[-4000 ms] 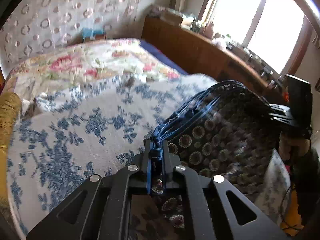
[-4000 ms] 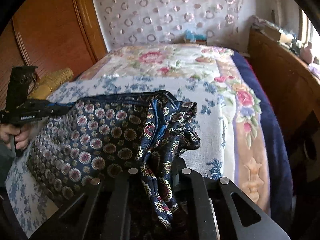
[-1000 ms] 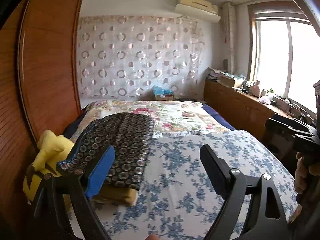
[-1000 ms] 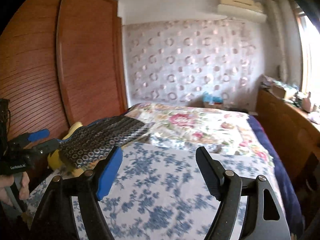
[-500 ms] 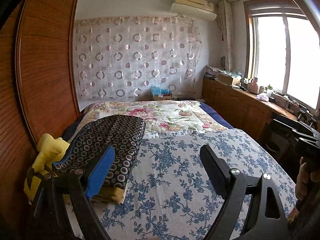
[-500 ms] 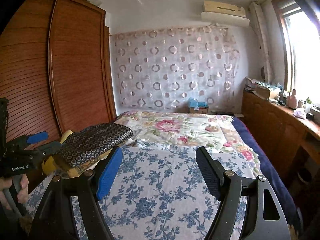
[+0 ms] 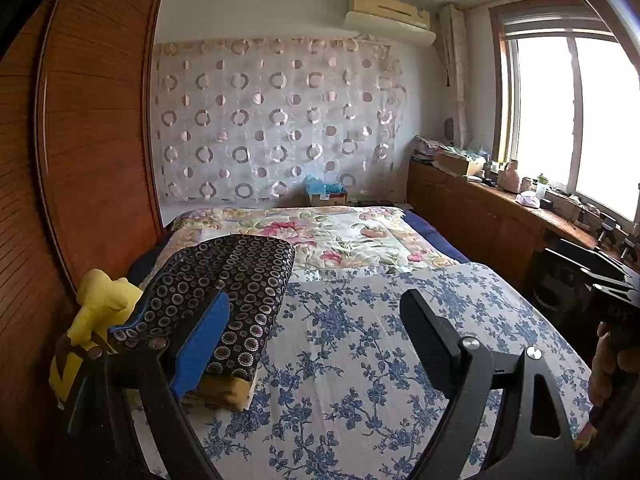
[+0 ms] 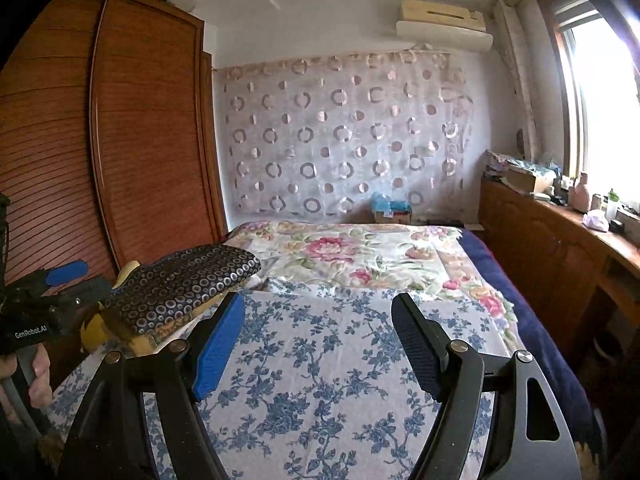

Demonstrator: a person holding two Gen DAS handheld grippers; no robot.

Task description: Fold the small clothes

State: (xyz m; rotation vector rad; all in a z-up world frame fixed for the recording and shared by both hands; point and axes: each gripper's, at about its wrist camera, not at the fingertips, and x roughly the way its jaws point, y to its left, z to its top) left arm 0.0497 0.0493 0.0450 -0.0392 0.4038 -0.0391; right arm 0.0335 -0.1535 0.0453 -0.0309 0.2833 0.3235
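Note:
A folded dark garment with ring patterns (image 7: 232,280) lies on top of a small stack of folded clothes at the left side of the bed; in the right wrist view the same garment (image 8: 188,280) lies at the left. My left gripper (image 7: 316,316) is open and empty, held back from the bed, with its blue pad in front of the stack. My right gripper (image 8: 320,320) is open and empty too, over the blue-flowered sheet (image 8: 320,360). In the right wrist view the left gripper (image 8: 68,276) shows at the left edge, in a hand.
A yellow cloth (image 7: 100,304) sits left of the stack by the wooden wardrobe (image 7: 80,140). A pink floral quilt (image 7: 328,236) covers the far bed. A wooden sideboard (image 7: 480,216) with clutter runs under the window. A cardboard box (image 8: 392,210) stands behind the bed.
Four seconds ago both grippers were shut on the dark garment; now it lies folded on the stack and both are open. Over the last second the views have drawn back slightly from the bed.

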